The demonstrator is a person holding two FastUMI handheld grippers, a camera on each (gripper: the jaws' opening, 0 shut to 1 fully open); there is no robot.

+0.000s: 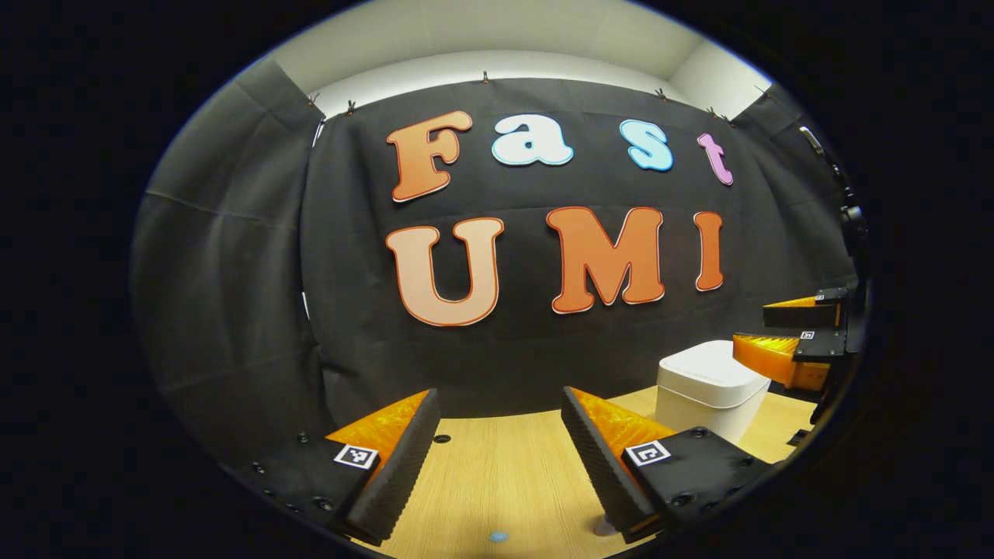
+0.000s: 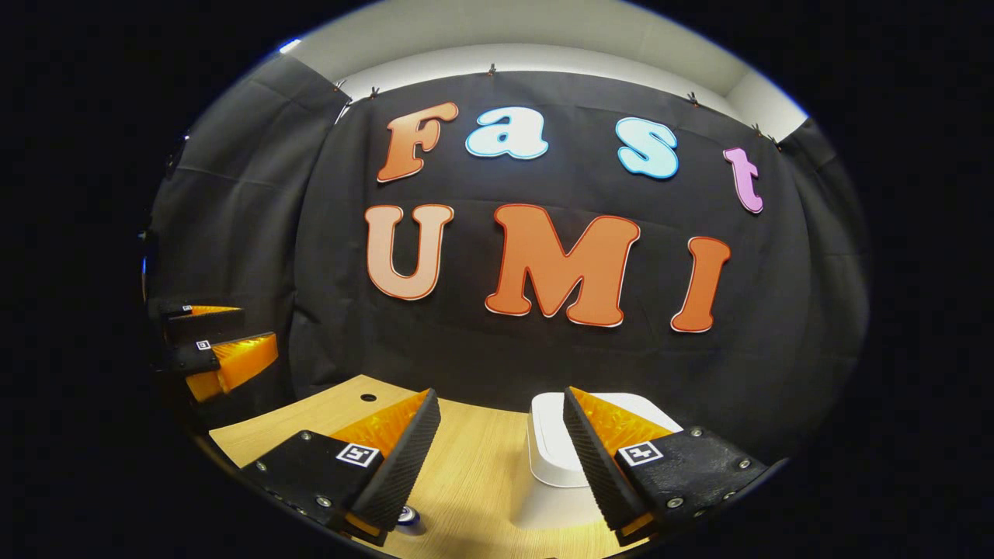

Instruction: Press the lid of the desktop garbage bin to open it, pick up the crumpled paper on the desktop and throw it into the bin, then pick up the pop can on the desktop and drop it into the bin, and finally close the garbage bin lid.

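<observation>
The white garbage bin (image 1: pixel 710 388) stands on the wooden table at the right of the left gripper view, its lid down. In the right gripper view the bin (image 2: pixel 551 450) sits close ahead, partly behind my right finger. My left gripper (image 1: pixel 501 397) is open and holds nothing. My right gripper (image 2: pixel 501 397) is also open and empty, and it hovers just beside and above the bin (image 1: pixel 752 330). A bluish can top (image 2: pixel 408 516) peeks out under my right gripper's left finger. A small blue spot (image 1: pixel 497 536) lies on the table below my left gripper; I cannot tell what it is.
The light wooden table (image 1: pixel 505 481) has a small round hole (image 1: pixel 441 439) near its back edge. Black cloth walls close off the back and both sides. In the right gripper view my left gripper (image 2: pixel 260 328) hangs open at the far left.
</observation>
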